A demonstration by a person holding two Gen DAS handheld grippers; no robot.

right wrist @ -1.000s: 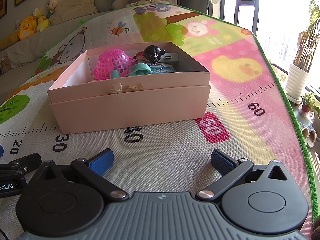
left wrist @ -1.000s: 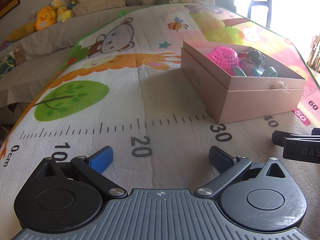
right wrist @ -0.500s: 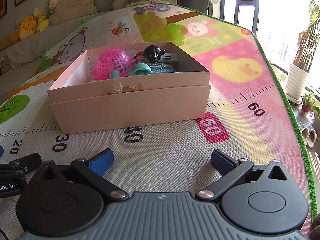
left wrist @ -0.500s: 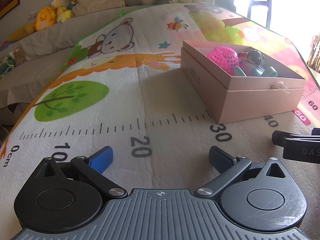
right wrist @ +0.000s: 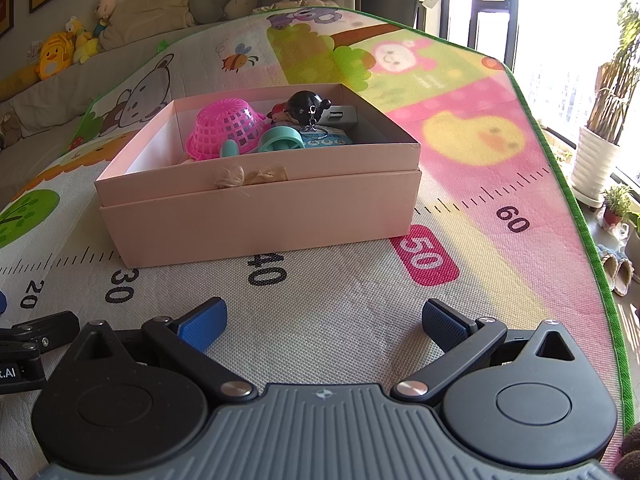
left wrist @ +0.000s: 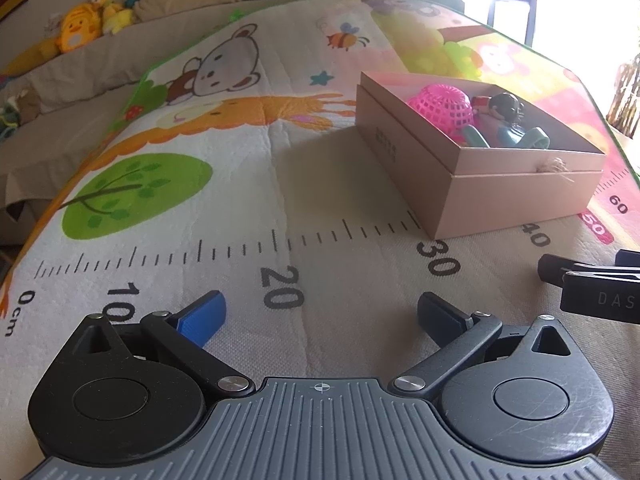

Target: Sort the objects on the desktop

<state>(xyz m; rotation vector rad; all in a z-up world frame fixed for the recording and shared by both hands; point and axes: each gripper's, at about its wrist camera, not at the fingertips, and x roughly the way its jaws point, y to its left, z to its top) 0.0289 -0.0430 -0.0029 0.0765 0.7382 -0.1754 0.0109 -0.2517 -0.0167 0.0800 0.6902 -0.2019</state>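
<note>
A pink cardboard box (right wrist: pixel 260 216) stands on the printed play mat; it also shows in the left wrist view (left wrist: pixel 516 196). Inside lie a pink mesh basket (right wrist: pixel 226 128), a black round keychain figure (right wrist: pixel 306 106), a teal plastic piece (right wrist: pixel 280 142), a blue card (right wrist: pixel 326 138) and a silver power bank (right wrist: pixel 340 114). My left gripper (left wrist: pixel 322 314) is open and empty, low over the mat near the 20 mark. My right gripper (right wrist: pixel 324 322) is open and empty in front of the box near the 40 mark.
The mat (left wrist: pixel 240 184) carries a ruler print and cartoon animals. Plush toys (right wrist: pixel 54 54) and cushions line a sofa at the back. Potted plants (right wrist: pixel 598 152) stand by the bright window on the right. The right gripper's side (left wrist: pixel 588 284) shows at the left view's right edge.
</note>
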